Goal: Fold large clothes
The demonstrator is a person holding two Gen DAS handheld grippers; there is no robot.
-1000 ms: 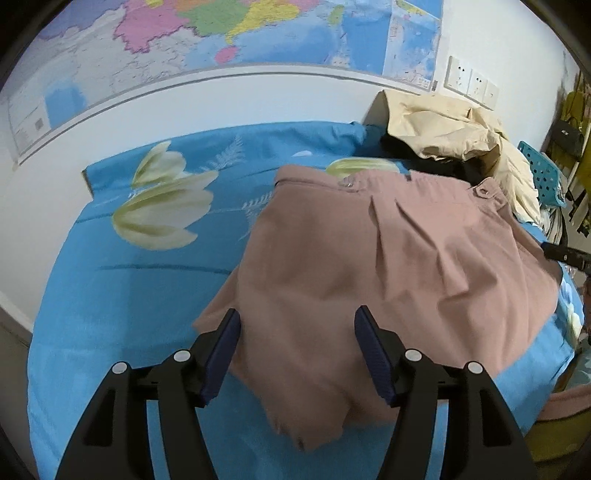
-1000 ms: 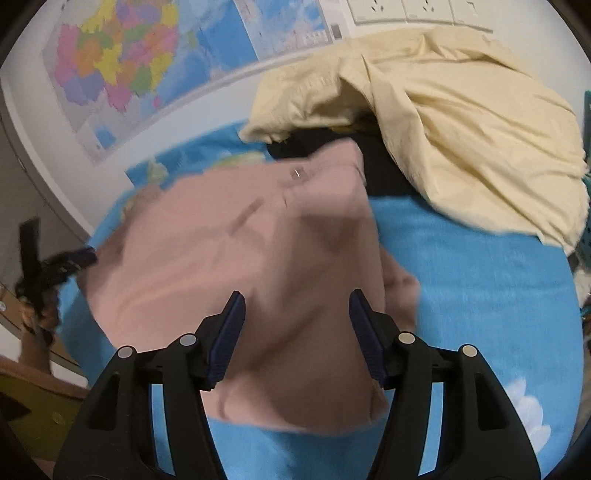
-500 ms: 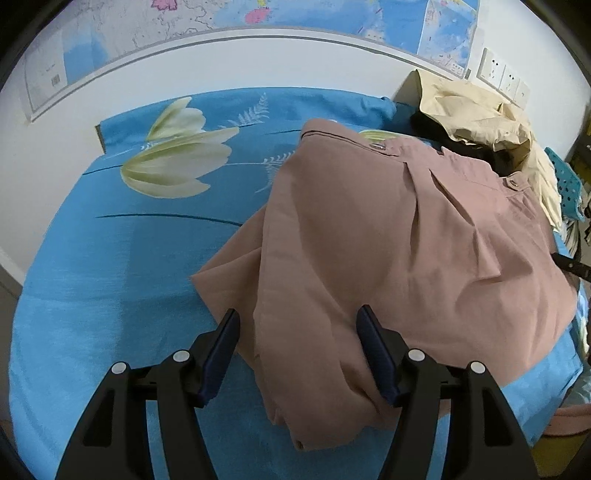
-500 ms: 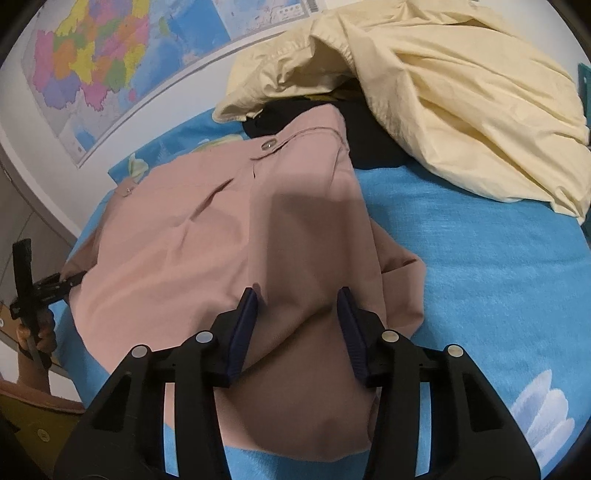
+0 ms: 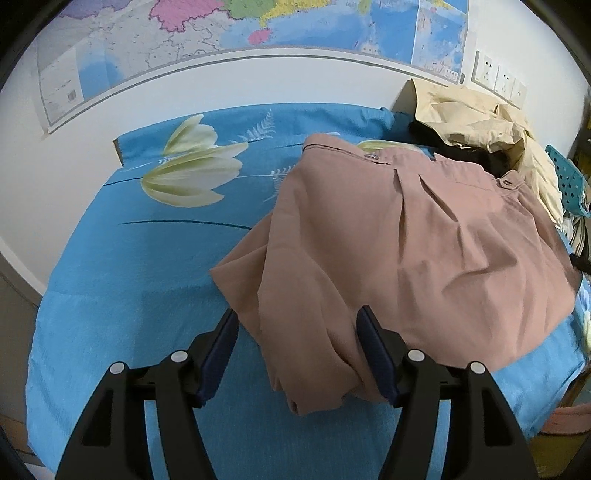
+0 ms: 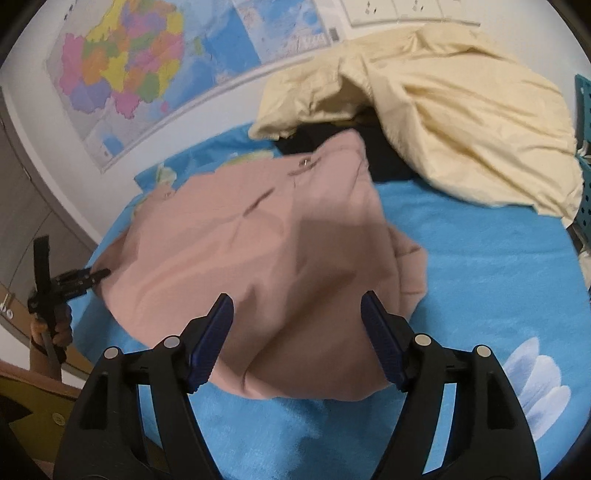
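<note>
Looking down both wrist cams at a pink garment point(image 5: 424, 254) lying bunched in a loose mound on the blue floral bedsheet point(image 5: 140, 280), waistband end with its buttons pointing toward the wall, hem end sagging toward the cameras.

Left gripper point(image 5: 297, 350): hovering at the near hem, fingers point(image 5: 218, 354) spread wide apart, gripping nothing. Hem fold sitting right between the two blue pads, but cloth not pinched. Seen from the right wrist cam, same gripper point(image 6: 90, 275) poking in at the far left edge of the garment point(image 6: 258, 258), held up by a hand point(image 6: 50, 332).

Right gripper point(image 6: 297, 339): also released, fingers point(image 6: 380, 347) gaping wide, floating over the near rounded edge of the pink fabric, clamping nothing. Sheet point(image 6: 480, 266) showing bare blue off to that side, with a white flower print near the corner.

Background stuff: cream garment point(image 6: 461, 110) heaped at the wall end of the bed, draped over something black point(image 6: 384, 158) and just touching the pink waistband area. Wall map point(image 5: 258, 26) hanging above the bed, white wall sockets point(image 5: 498, 75) beside it, a teal perforated basket point(image 5: 569, 181) peeking in at the right edge.
</note>
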